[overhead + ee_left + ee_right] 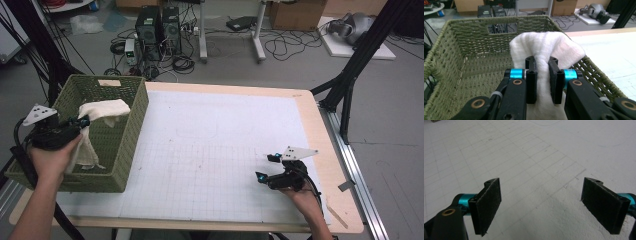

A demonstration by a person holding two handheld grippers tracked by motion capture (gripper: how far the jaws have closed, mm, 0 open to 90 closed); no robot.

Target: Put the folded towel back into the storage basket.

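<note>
I have the left gripper [541,82] clamped on a white, soft woven cloth [544,47], the two black jaws pinched close with a fold of fabric pressed between them. The cloth bunches up just ahead of the jaws and hangs down below them too, so its long axis runs roughly vertical through my grip. Directly beyond and beneath it sits the olive-green, rectangular woven wicker basket [469,57]; in the high view the cloth [100,120] drapes over the basket's right wall [131,125], part inside and part trailing down into it. I judge the coming move turns on this: the basket's open interior lies forward and left of my jaws, so the cloth has to go that way and down before I let go, or it may slide out over the rim.

My right gripper [267,167] rests well apart, low over the white gridded table mat [531,152], its jaws spread wide with nothing between them. The left hand is plainly the nearer one to the work.

Farther out, the mat covers a pale wooden table [320,130]. Beyond its far edge I see grey floor, black computer towers [159,27] with tangled cables, cardboard boxes and black tripod legs.
</note>
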